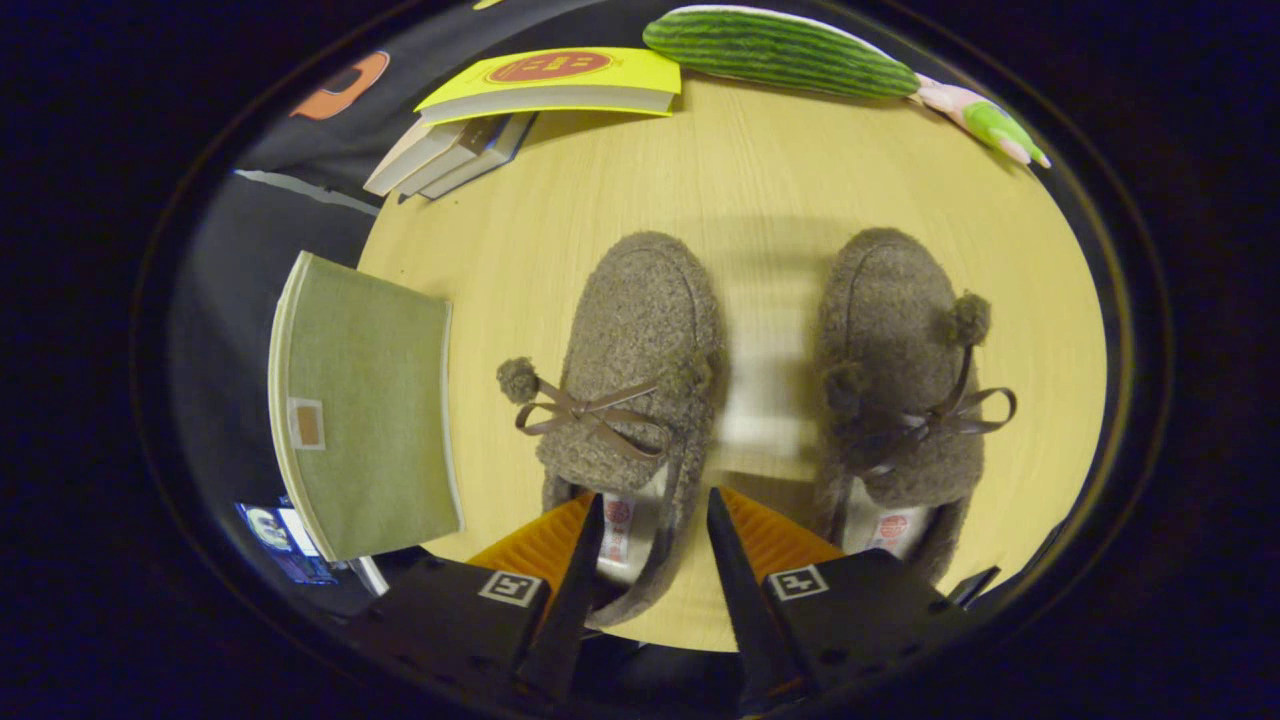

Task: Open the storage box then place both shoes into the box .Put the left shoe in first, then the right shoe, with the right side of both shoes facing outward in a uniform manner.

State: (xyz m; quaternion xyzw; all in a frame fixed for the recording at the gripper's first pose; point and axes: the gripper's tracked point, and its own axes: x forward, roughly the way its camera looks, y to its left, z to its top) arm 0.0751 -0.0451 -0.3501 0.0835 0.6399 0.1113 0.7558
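Two fuzzy grey-brown slippers with ribbon bows and pompoms lie side by side on the round wooden table (760, 170), toes pointing away from me. The left shoe (635, 330) is just ahead of my gripper (655, 500). Its fingers stand open and straddle the right side wall of this shoe's heel opening, one finger over the insole and the other outside the shoe. The right shoe (890, 320) lies a hand's width to the right, untouched. A green fabric-covered storage box (365, 400) with a small label patch rests at the table's left edge, its top flat.
At the back left lies a stack of books (450, 150) with a yellow book (560, 80) on top. A green striped plush cucumber (780, 50) lies along the far edge. Bare wood shows between the shoes and beyond their toes.
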